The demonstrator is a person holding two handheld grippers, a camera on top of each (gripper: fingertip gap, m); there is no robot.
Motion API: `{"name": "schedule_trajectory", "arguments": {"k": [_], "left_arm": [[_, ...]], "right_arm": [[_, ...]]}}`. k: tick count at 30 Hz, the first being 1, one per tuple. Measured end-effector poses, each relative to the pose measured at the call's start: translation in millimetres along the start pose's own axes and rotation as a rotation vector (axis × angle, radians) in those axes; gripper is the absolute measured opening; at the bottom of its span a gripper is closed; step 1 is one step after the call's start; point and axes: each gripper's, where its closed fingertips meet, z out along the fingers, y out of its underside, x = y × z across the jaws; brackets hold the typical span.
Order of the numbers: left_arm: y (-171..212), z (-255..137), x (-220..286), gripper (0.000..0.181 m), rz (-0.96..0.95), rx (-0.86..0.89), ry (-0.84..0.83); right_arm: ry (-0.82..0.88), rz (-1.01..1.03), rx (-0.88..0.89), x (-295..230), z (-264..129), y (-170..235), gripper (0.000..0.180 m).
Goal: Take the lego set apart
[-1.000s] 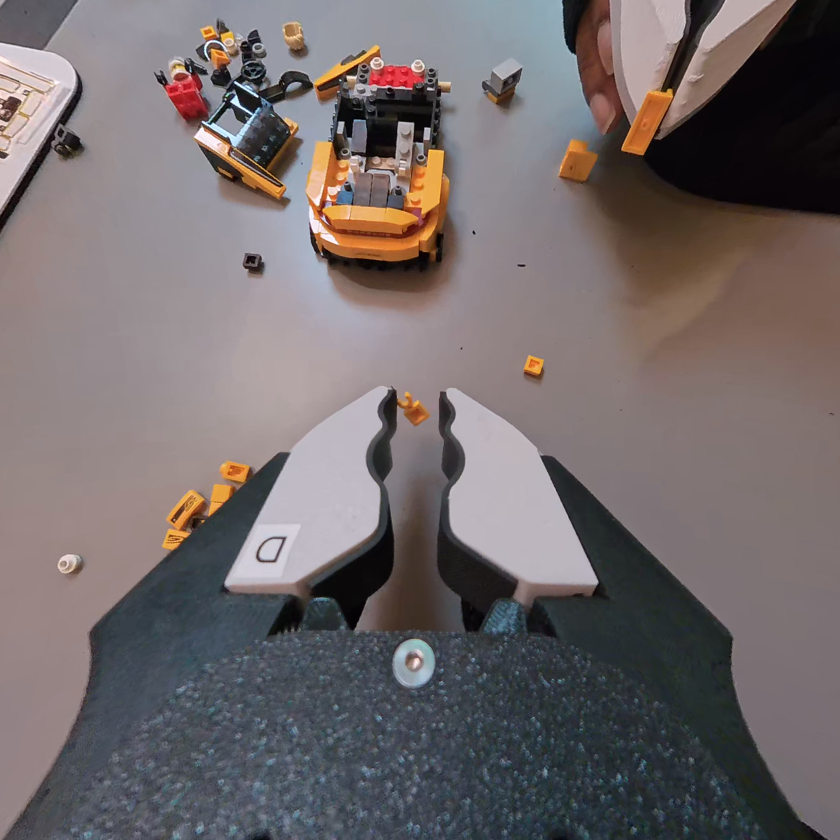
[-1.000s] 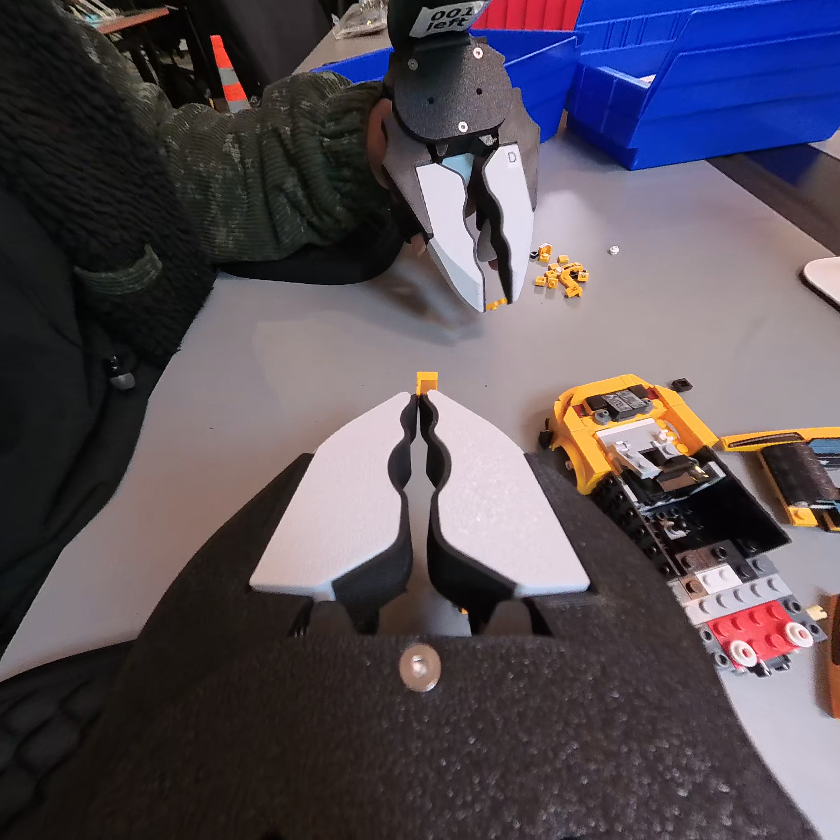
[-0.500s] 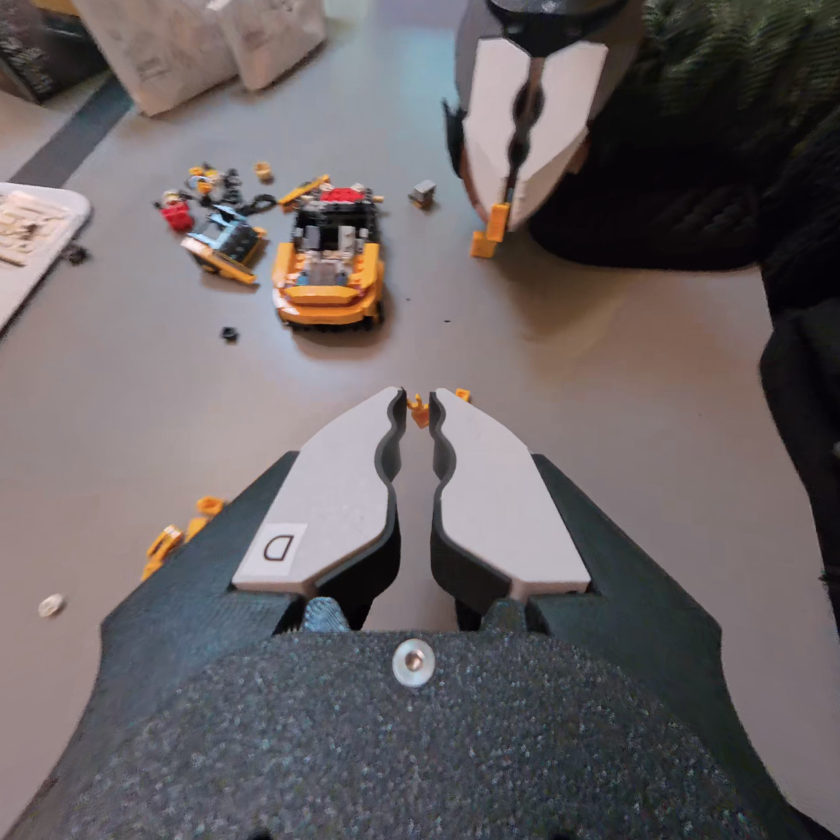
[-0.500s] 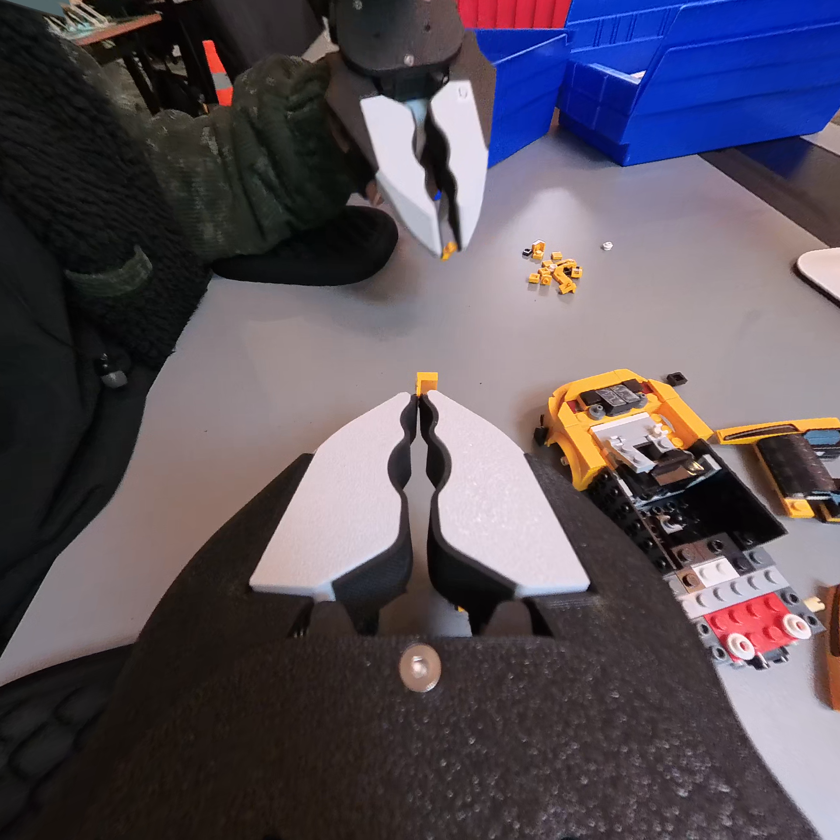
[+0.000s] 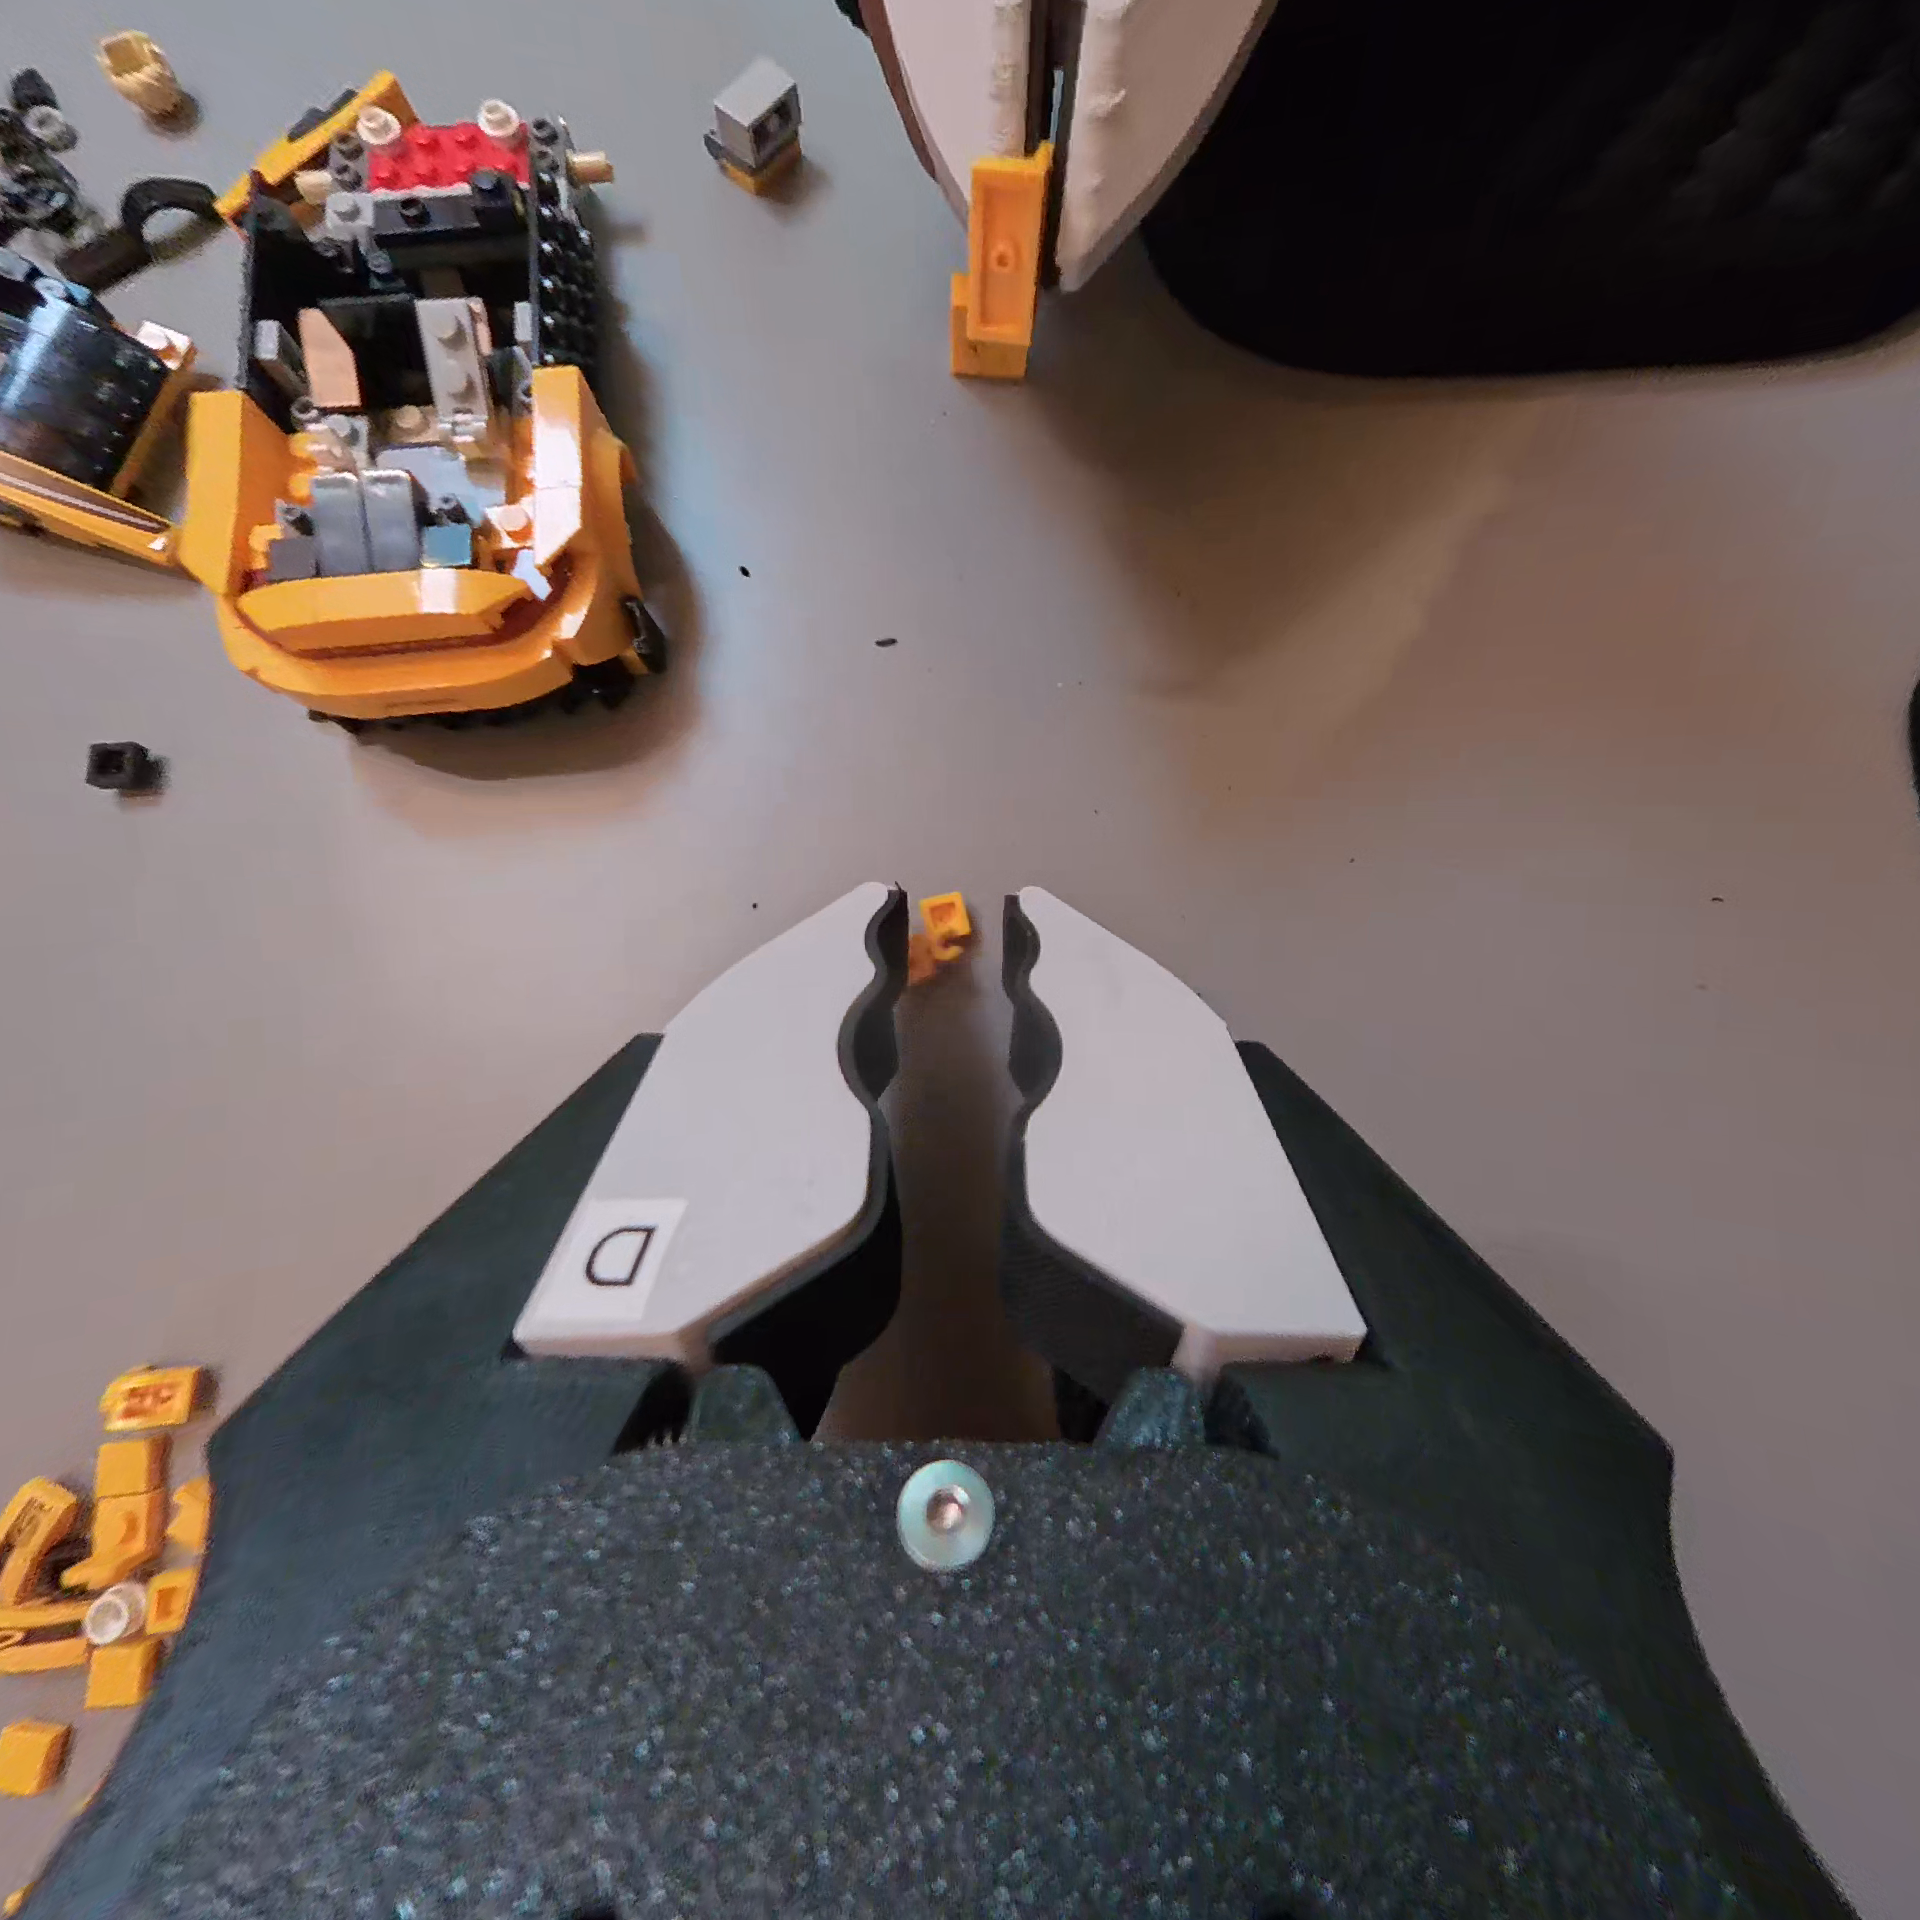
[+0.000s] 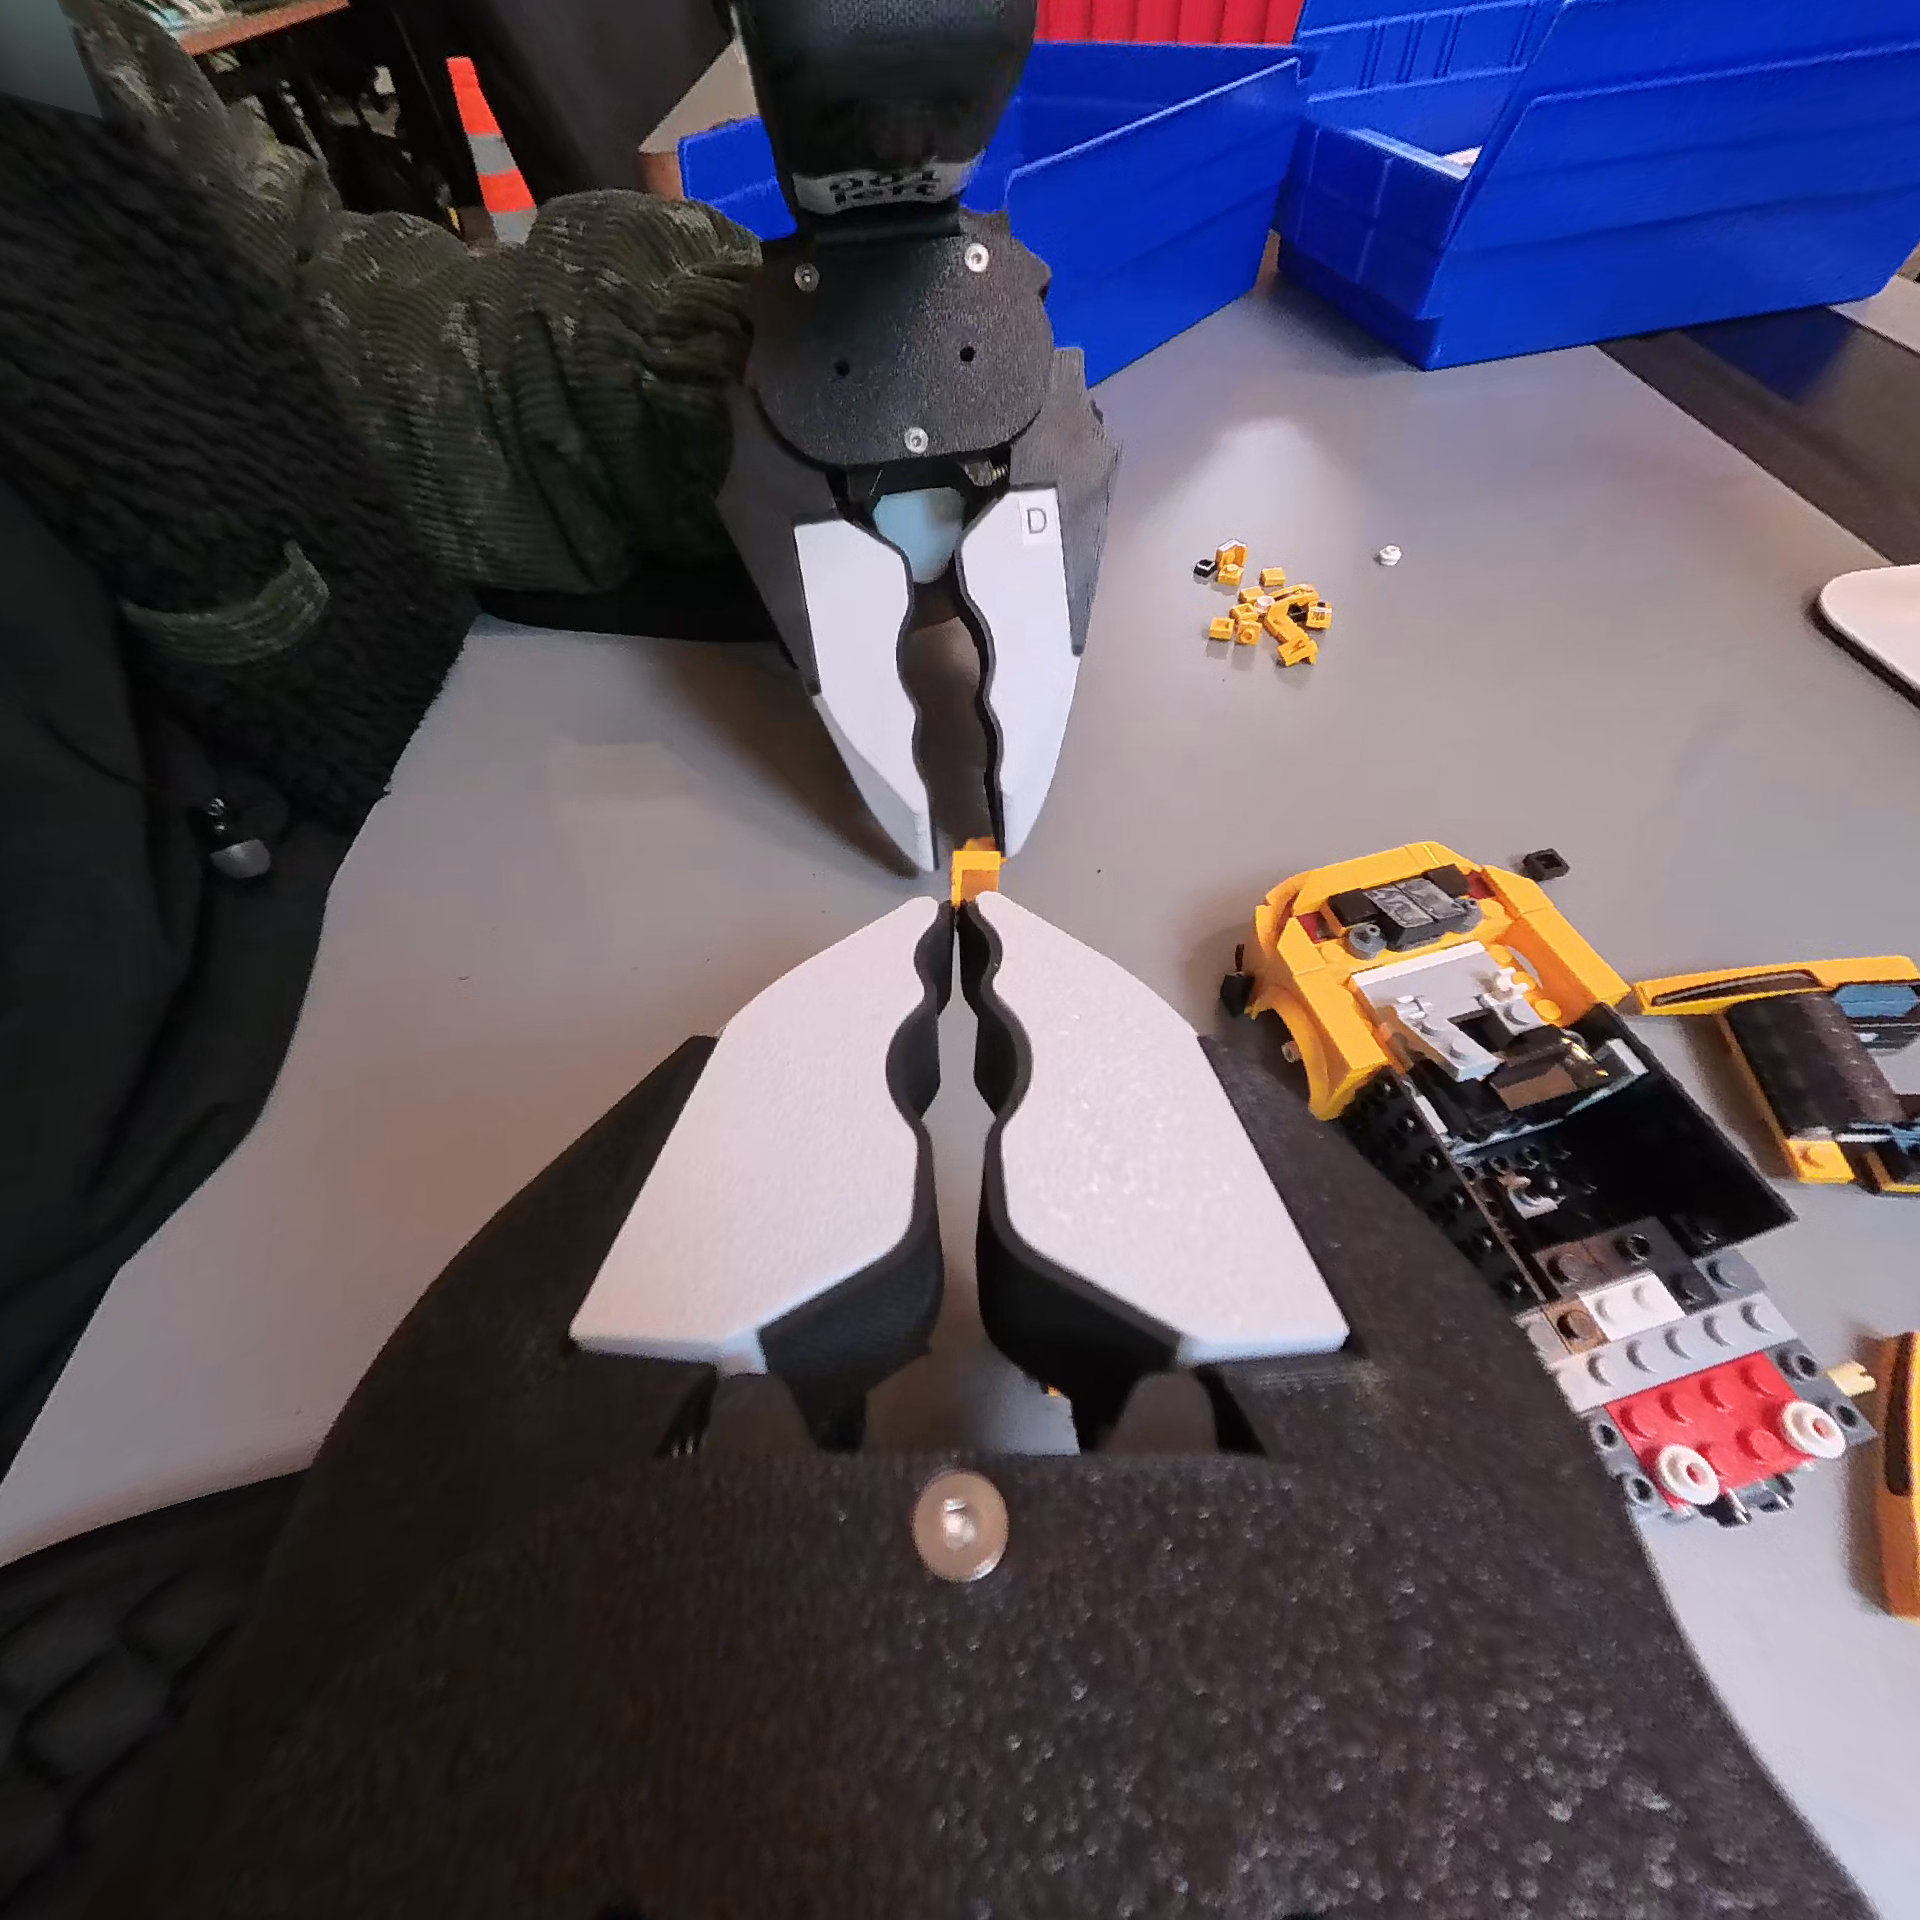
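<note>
Between the claws: orange piece (image 6: 977,871) being handed over.
Left claw (image 5: 951,914), previously raised, is now closing in, jaws apart; right claw (image 6: 964,906) is staying clamped on piece, car (image 5: 416,457) awaiting.

A half-stripped yellow toy car (image 6: 1455,1049) sits upright at 3 o'clock on the worktop (image 6: 623,1039), its black floor and red plate exposed. Small yellow pieces (image 6: 1268,613) lie heaped at 1 o'clock.
</note>
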Motion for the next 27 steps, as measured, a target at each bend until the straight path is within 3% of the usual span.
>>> {"name": "schedule_trajectory", "arguments": {"k": [7, 21, 27], "left_arm": [[4.0, 6.3, 4.5, 0.008, 0.007, -0.037, 0.022], [6.6, -10.6, -2.7, 0.008, 0.006, -0.034, -0.033], [11.5, -4.7, -1.2, 0.018, -0.012, -0.052, -0.011]], "right_arm": [[0.0, 0.002, -0.006, 0.3, 0.4, 1.2, 0.001], [0.002, -0.005, -0.015, -0.4, 0.7, 1.9, 0.001], [0.001, -0.005, -0.016, -0.4, 0.6, 2.2, 0.001]]}}
